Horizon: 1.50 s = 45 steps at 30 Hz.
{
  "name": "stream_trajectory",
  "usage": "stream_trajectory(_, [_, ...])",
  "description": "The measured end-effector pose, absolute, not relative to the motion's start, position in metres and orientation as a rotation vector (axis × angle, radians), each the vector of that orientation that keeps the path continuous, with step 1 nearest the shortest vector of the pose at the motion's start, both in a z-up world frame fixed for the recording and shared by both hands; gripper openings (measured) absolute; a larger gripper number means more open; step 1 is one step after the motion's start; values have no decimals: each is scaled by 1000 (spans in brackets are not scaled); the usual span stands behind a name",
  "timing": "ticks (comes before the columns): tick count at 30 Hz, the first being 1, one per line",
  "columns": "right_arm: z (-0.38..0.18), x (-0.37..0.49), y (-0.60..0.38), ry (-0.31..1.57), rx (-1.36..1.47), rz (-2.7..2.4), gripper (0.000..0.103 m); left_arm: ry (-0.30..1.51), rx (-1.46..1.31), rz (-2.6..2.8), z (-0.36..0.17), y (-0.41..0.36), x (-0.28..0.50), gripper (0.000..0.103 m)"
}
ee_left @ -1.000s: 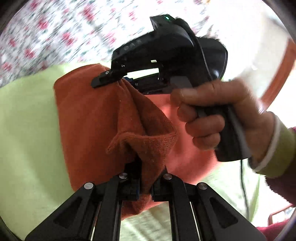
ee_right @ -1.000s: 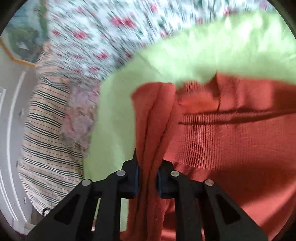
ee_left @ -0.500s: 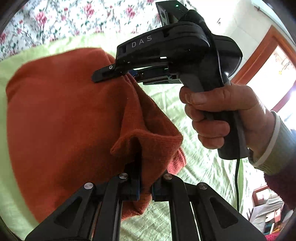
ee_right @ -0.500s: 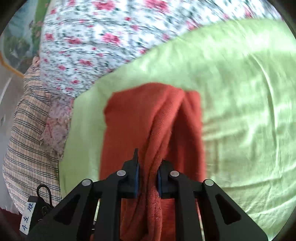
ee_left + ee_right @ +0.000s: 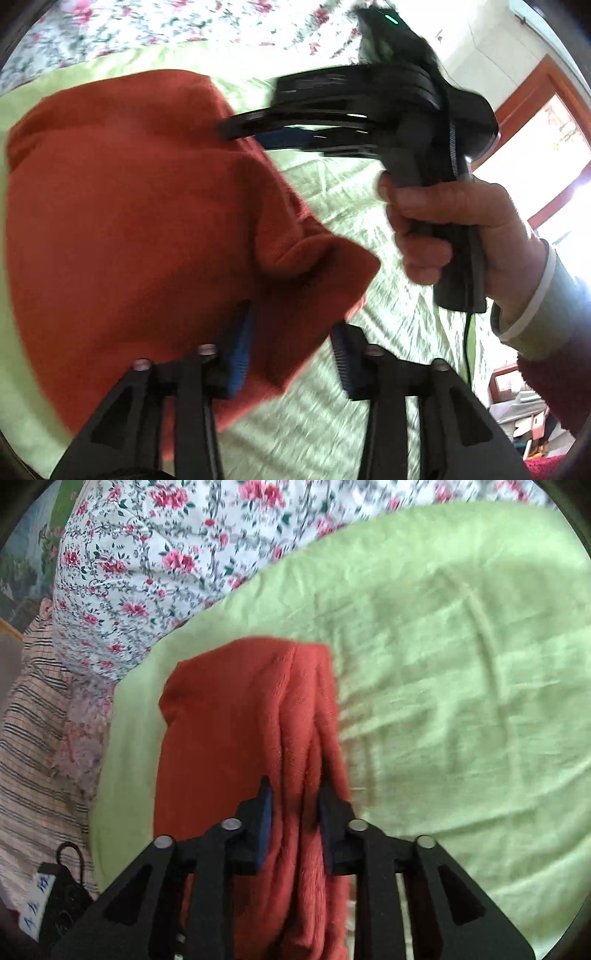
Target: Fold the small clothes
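Note:
An orange-red knit garment (image 5: 129, 221) lies folded on the green sheet (image 5: 351, 192). Its near corner sits between the jaws of my left gripper (image 5: 291, 350); the jaws are opening and the pads stand apart from the cloth on the right side. In the right wrist view the garment (image 5: 229, 720) runs away from me as a long folded strip. A ridge of its folds lies between the jaws of my right gripper (image 5: 295, 812), which are opening too. The left wrist view also shows the right gripper (image 5: 229, 133) over the garment's far edge, held by a hand (image 5: 443, 210).
A floral quilt (image 5: 147, 554) borders the green sheet (image 5: 461, 664) at the back. A striped cloth (image 5: 33, 738) lies to the left of it. A red-framed bright window or door (image 5: 535, 122) and some clutter on the floor are at the right.
Both pairs of jaws were pinched on the garment and have now parted. The garment has been carried across and laid down folded, and its held corners have gone slack.

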State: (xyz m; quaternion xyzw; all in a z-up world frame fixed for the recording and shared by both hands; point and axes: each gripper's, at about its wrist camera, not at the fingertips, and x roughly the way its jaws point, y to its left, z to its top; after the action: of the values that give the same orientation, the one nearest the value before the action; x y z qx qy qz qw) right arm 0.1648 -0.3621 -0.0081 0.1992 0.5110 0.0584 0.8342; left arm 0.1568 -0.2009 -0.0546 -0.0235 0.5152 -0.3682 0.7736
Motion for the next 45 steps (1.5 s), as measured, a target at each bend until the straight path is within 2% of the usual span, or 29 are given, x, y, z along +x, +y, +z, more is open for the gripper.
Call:
stream_trajectory(4, [5,146,-375,1036,485,53,71,1092,-95,-744,-44,-151,157,64])
stream_trajectory(5, [8,142,-376,1030,504,56,75,1083,-112,-711,-41,-135,158,70])
stream_trajectory(9, [9,136,-369,1046,525,109,82,1091,-218,-598,-47,-83,171,79])
stream_trajectory(16, [-17,147,-359,1111,515,126,83,1181,-412,-482,-76,-46,222,79])
stream_trajectory(20, [-31,155,-361,1145,536,163,83,1232,-493,-473,-103,-57,245,79])
stream_trajectory(21, [-34,156,-361,1149,543,180,84,1234,-520,-480,-106,-59,247,76])
stream_trajectory(22, [-34,157,-361,1147,547,193,83,1224,-544,-491,-111,-61,250,73])
stream_trajectory(23, [-36,158,-361,1147,557,215,77,1215,-553,-500,-113,-64,252,62])
stream_trajectory(24, [-37,159,-360,1150,564,230,69,1207,-552,-505,-118,-76,250,48])
stream_trajectory(25, [-41,160,-359,1168,576,241,52,1196,-550,-518,-119,-86,249,42])
stream_trajectory(26, [-46,160,-358,1186,585,240,43,1185,-544,-519,-117,-87,249,33])
stream_trajectory(27, [-49,160,-357,1190,598,243,39,1173,-538,-524,-112,-88,247,24])
stream_trajectory(28, [-50,158,-357,1187,620,253,34,1157,-533,-532,-105,-88,245,23])
stream_trajectory(31, [-40,156,-348,1167,625,257,29,1099,-524,-539,-81,-68,227,21])
stream_trajectory(37, [-25,150,-284,1133,638,416,27,996,-488,-465,-33,-1,174,20])
stream_trajectory(45, [-52,169,-179,1202,616,589,26,1029,-532,-274,-55,93,125,21])
